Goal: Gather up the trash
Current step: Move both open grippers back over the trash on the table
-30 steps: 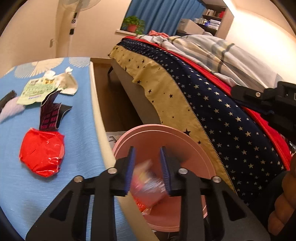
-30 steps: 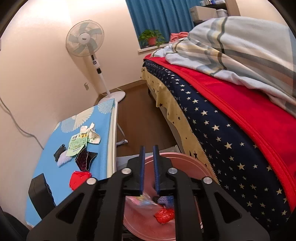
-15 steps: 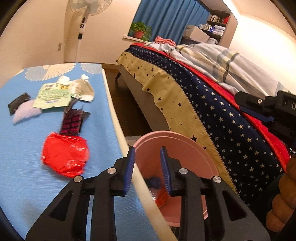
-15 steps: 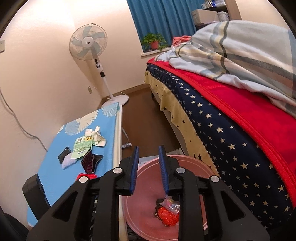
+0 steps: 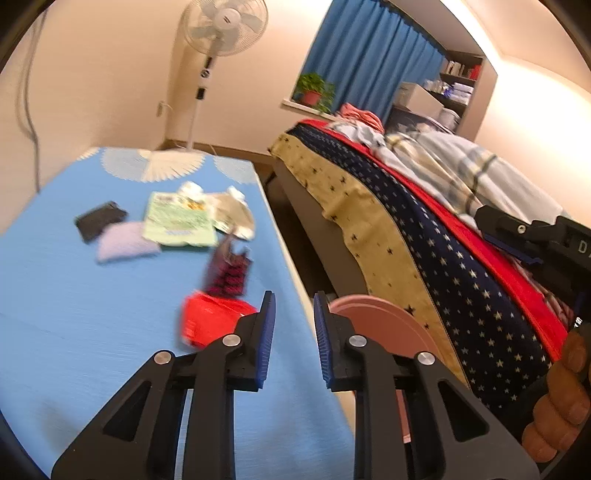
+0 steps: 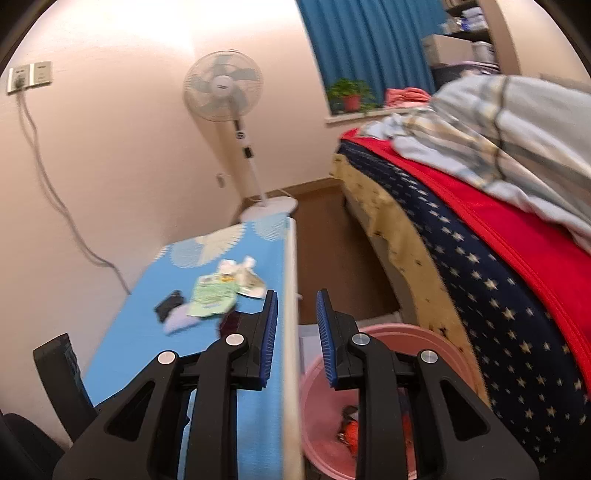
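Trash lies on the blue table (image 5: 74, 332): a red wrapper (image 5: 210, 325), a dark red and black wrapper (image 5: 229, 273), a green and white packet (image 5: 177, 221), a crumpled beige wrapper (image 5: 236, 218), a lilac packet (image 5: 125, 243) and a black piece (image 5: 98, 219). A pink bin (image 5: 376, 325) stands on the floor between table and bed, with red scraps (image 6: 351, 428) inside. My left gripper (image 5: 293, 332) hangs over the table's right edge, just right of the red wrapper, its jaws closing on nothing. My right gripper (image 6: 297, 336) is open and empty above the table edge and the bin (image 6: 388, 339).
A bed (image 5: 443, 258) with a starred cover and a heaped blanket fills the right side. A standing fan (image 5: 221, 22) is behind the table, on bare floor. A cable hangs from a wall socket (image 6: 29, 75). A hand (image 5: 561, 398) shows at the lower right.
Both grippers rose and swung left from over the bin toward the table. A pink wrapper left the left jaws. The right jaws opened and its wrapper now lies in the bin.
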A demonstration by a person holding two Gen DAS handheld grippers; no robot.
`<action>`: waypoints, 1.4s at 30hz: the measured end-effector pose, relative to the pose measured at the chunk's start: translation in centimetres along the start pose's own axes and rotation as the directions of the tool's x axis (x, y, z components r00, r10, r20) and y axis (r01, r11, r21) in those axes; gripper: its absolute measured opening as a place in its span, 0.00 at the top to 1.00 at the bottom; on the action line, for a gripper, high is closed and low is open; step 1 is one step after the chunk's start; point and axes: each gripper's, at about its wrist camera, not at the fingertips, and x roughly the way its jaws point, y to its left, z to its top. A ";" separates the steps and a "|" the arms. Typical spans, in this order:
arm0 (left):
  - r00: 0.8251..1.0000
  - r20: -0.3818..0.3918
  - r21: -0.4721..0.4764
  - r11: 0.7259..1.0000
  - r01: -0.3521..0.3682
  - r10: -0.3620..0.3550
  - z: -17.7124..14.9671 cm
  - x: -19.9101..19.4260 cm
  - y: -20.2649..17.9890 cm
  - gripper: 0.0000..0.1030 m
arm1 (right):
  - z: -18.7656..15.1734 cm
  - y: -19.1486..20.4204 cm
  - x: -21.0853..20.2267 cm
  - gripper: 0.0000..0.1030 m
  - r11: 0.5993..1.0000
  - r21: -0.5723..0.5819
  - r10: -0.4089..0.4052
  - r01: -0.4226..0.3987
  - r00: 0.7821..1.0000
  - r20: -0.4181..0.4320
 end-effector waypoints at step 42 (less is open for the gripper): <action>0.976 -0.210 0.173 0.985 -0.015 0.052 7.5 7.1 17.7 0.82 | 5.5 5.4 24.0 0.80 0.963 -0.156 0.177 -0.218 0.954 -0.240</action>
